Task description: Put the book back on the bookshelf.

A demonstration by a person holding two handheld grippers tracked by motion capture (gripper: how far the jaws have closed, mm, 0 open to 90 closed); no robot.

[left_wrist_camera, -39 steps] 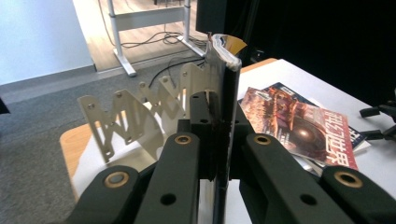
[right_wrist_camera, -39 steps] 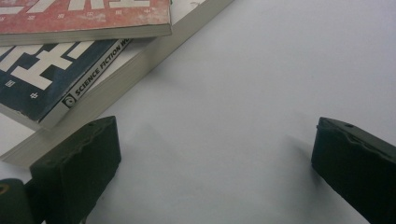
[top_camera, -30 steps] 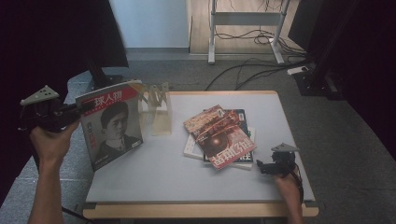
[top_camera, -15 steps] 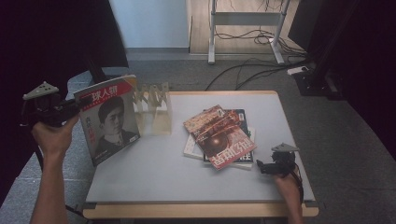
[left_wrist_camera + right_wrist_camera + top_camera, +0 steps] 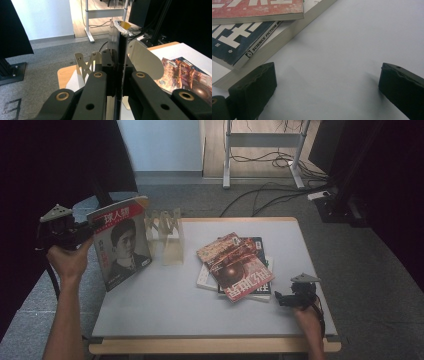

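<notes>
A magazine with a portrait cover is held upright over the table's left edge, my left gripper shut on its left side. In the left gripper view the magazine's edge stands clamped between the black jaws. A pale wooden rack with upright dividers stands just right of it. A stack of magazines, red cover on top, lies mid-table. My right gripper rests open on the table right of the stack, nothing between its fingers; the stack's corner shows close by.
The grey table top has a wooden front edge. Beyond it are carpet, cables, a metal desk frame and dark curtains on both sides. Bare table surface lies in front of the stack and the rack.
My left gripper has lifted the portrait magazine a little higher and more upright, nearer the rack. The right gripper has stayed in place.
</notes>
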